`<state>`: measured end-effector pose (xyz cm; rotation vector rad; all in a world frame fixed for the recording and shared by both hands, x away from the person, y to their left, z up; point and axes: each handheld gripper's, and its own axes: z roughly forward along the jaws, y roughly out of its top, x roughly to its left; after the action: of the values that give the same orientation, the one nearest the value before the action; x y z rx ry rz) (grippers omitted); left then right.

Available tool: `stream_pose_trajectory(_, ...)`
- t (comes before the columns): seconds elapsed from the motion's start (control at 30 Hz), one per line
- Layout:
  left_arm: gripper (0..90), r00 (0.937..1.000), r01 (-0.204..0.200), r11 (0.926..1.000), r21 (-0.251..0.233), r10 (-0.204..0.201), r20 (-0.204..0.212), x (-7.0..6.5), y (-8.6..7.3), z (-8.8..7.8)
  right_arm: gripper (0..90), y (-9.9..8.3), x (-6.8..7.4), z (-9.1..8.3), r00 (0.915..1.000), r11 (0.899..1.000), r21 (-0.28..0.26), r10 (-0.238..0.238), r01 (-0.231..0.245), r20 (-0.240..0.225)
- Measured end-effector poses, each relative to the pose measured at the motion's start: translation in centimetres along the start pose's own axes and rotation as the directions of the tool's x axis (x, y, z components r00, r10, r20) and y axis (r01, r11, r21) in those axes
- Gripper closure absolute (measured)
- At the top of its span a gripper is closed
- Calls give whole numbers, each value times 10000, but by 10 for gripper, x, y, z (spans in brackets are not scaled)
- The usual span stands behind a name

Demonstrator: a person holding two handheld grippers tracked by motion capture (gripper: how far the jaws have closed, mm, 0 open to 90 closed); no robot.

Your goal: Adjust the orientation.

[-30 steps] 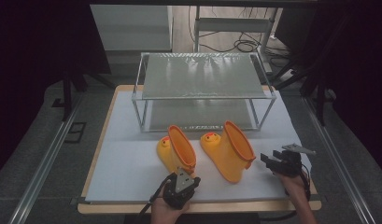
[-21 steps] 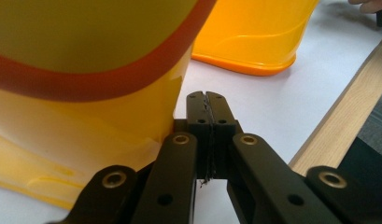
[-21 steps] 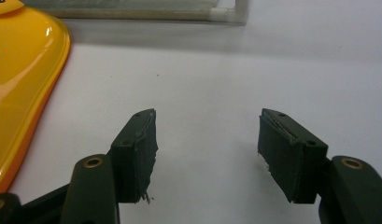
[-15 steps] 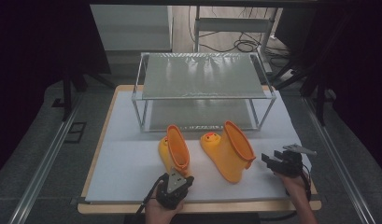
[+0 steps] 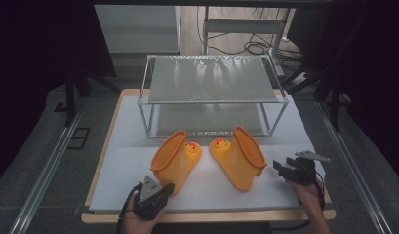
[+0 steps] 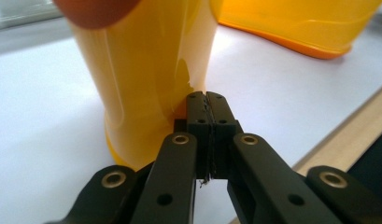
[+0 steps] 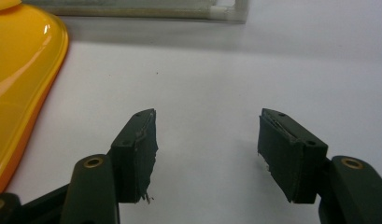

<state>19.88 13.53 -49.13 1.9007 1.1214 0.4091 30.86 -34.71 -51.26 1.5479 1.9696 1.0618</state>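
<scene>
On the white table mat (image 5: 119,161), in front of a two-tier wire-frame shelf rack (image 5: 211,83), lie two glossy yellow rubber rain boots with duck faces on the toes. The left boot (image 5: 176,161) lies on its side with its long axis running diagonally: the open shaft toward the near left, the toe with its red-orange beak pointing away toward the rack. The left gripper (image 5: 164,189) sits at the near end of that boot, its jaws pressed together on the rim of the shaft; in the left gripper view the black pads (image 6: 198,114) meet with the thin yellow edge caught at their tips and the smooth, shiny shaft wall (image 6: 146,70) rising just beyond. The right boot (image 5: 238,156) mirrors it, toe toward the rack and toward its partner, orange-lined opening facing the near right. The right gripper (image 5: 285,170) rests just beside that boot, apart from it, its jaws spread wide over bare mat with nothing between them.
</scene>
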Motion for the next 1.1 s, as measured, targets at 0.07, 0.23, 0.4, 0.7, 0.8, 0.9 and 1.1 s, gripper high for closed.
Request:
stream_pose_trajectory(0.07,891,9998,160,9999,-17,-160,-71,5,-1,-2,378,0,0,0,10000,10000,18,1,-1,8)
stream_pose_trajectory(0.23,819,9995,102,9999,-7,-102,291,9,-5,-7,378,0,-1,0,10000,10000,15,-9,9,19)
stream_pose_trajectory(0.4,639,9980,152,9998,-86,-146,617,23,-14,-19,379,0,-1,-1,10000,10000,0,10,-10,10)
stream_pose_trajectory(0.7,532,9903,1331,9911,19,-1331,392,82,-13,-36,379,0,-2,1,10000,10000,62,0,0,9)
stream_pose_trajectory(0.8,514,9899,1338,9906,292,-1350,431,92,-2,-27,379,-1,-1,2,10000,9999,123,-33,33,-10)
stream_pose_trajectory(0.9,504,9903,1307,9904,455,-1325,407,100,10,-17,380,-1,0,2,10000,9998,192,-73,74,-46)
stream_pose_trajectory(1.1,494,9909,1266,9909,447,-1285,408,108,26,-6,394,-1,-1,2,9999,9999,117,-92,93,-84)
